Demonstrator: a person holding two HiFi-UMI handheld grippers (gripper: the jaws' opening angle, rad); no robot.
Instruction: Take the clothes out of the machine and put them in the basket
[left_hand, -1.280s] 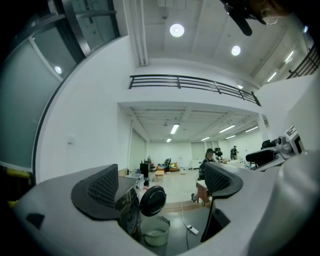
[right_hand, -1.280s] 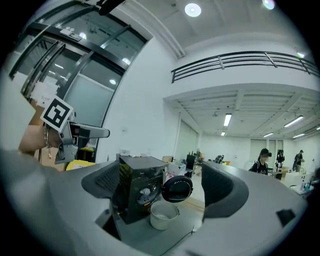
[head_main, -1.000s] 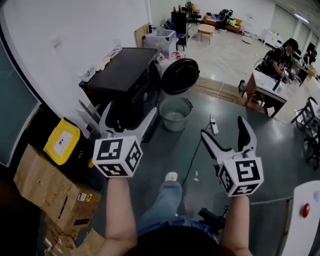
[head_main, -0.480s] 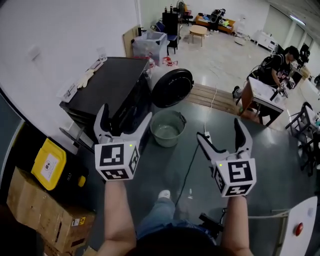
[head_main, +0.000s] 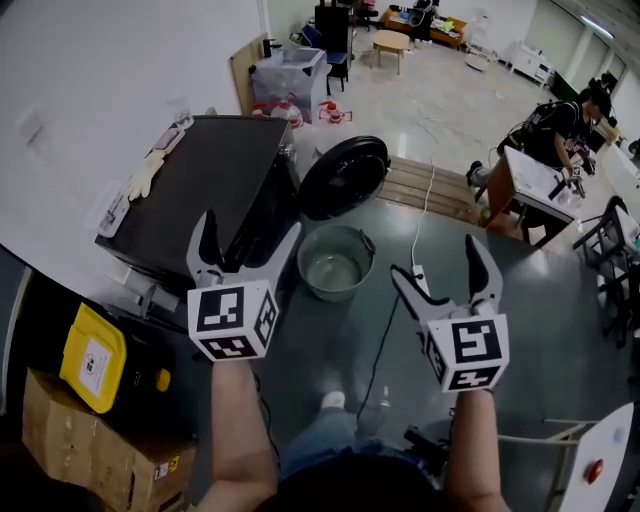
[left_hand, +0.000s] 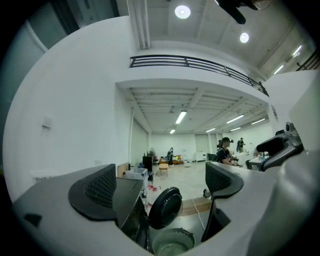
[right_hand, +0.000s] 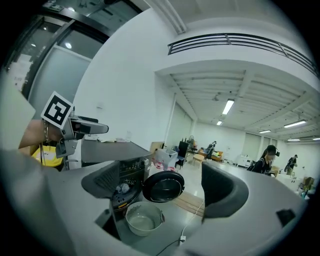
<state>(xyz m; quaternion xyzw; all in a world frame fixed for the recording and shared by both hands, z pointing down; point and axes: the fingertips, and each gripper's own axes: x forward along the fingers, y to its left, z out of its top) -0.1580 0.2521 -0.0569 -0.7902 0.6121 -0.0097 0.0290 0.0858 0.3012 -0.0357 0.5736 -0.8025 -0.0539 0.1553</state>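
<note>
Left gripper (head_main: 249, 226) and right gripper (head_main: 436, 258) are held in the air facing the washing machine (head_main: 200, 180), both with jaws spread and holding nothing. The machine's door (head_main: 343, 177) stands open. Clothes (right_hand: 122, 188) lie inside the drum. The basket (head_main: 310, 278) stands on the floor just before the opening.

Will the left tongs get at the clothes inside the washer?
Probably yes: the door stands wide open, the left tongs are open and empty, and the clothes show inside.

Grey floor (head_main: 312, 338) carries black machine (head_main: 200, 190), door open; round basket (head_main: 336, 292) just beside; power strip (head_main: 415, 272) near; cardboard box (head_main: 90, 445) at left.
</note>
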